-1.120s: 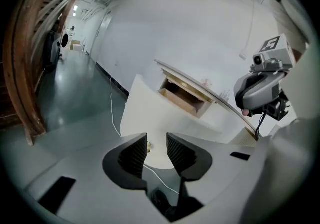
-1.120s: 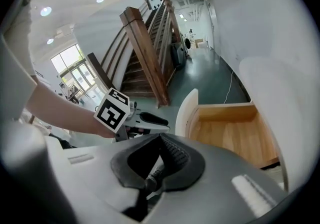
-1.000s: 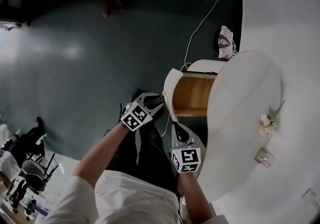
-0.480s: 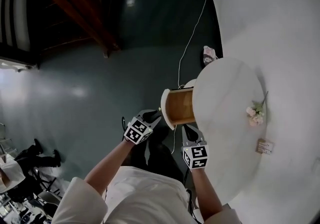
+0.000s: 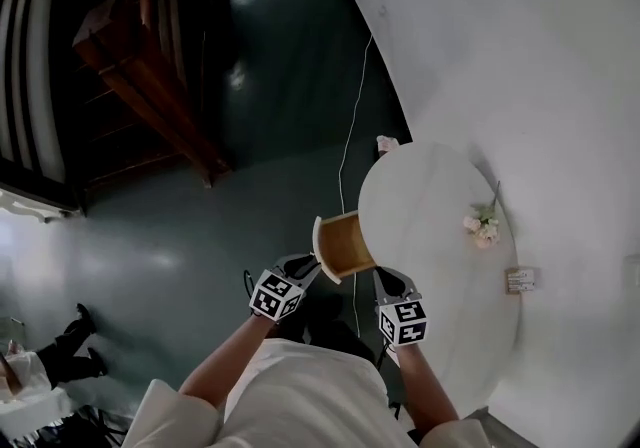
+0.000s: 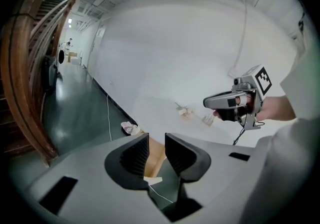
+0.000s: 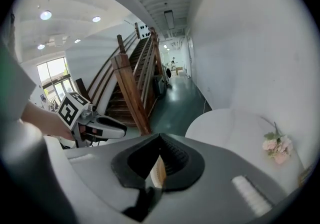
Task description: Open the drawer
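The drawer (image 5: 345, 244) stands pulled out from under the round white table (image 5: 440, 196), its wooden inside showing behind a curved white front. My left gripper (image 5: 305, 264) hovers just left of the drawer front. Its jaws have just been closing, but a gap remains and nothing is between them; the left gripper view shows the wood (image 6: 156, 160) far below through that gap. My right gripper (image 5: 388, 281) is at the table's near edge, right of the drawer, with its jaw tips together and empty. The right gripper (image 6: 235, 103) also appears in the left gripper view.
On the table lie a small pink flower sprig (image 5: 483, 226) and a little card (image 5: 520, 281). A white cable (image 5: 350, 126) runs over the dark green floor past a crumpled cloth (image 5: 388, 144). A wooden staircase (image 5: 150, 86) rises at the left; a white wall (image 5: 520, 36) stands at the right.
Both grippers have risen away from the drawer front, and the head view has lifted, so drawer and table look smaller and farther below. The drawer stays open.
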### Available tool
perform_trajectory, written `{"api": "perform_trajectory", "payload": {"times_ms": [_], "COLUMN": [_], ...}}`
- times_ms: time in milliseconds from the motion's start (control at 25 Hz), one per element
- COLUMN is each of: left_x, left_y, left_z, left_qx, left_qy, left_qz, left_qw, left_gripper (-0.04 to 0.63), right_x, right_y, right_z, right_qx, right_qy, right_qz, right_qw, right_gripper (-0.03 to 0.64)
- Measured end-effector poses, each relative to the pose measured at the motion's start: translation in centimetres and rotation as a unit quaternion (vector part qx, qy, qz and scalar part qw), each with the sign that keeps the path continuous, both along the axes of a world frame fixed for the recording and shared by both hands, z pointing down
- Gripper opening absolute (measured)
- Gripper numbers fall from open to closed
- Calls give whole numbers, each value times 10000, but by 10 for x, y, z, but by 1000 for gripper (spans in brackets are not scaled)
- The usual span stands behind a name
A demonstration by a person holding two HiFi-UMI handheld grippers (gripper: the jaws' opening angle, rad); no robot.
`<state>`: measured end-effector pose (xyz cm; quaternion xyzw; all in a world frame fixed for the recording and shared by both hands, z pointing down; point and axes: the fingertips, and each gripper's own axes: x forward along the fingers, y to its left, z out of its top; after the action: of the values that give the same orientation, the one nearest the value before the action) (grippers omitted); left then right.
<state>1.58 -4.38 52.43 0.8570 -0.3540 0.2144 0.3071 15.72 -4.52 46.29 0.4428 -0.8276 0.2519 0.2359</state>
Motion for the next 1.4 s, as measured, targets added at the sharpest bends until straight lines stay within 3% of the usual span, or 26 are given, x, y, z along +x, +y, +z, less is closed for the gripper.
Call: {"api": "perform_trajectory", "payload": {"times_ms": [320, 560, 720, 1040, 1400], "left_x": [-1, 5, 7, 18, 23], "left_y": [-13, -16, -13, -13, -10], "left_z": [-89, -155, -185, -216, -223], "left_qx": [636, 1274, 1519, 1945, 1969], "left_qy": [108, 84, 241, 159, 221], "left_qz": [148, 277, 231, 475, 563], "left_qw": [9978, 9914, 9878, 9796, 9785], "left_gripper": [83, 63, 39, 7, 6], "right_x": [24, 47, 53, 68, 68], "right_y": [5, 3, 8, 17, 22], "right_z": [-73, -129, -152, -173, -180], "right_qx": [622, 1163, 1440, 1807, 1869], "right_qy": [-15, -314, -317, -250, -401], "right_qz": [307, 826, 837, 853, 882], "right_qw": [9976, 9893, 9855, 9795, 9776], "right_gripper": [11, 11, 11, 11, 11]}}
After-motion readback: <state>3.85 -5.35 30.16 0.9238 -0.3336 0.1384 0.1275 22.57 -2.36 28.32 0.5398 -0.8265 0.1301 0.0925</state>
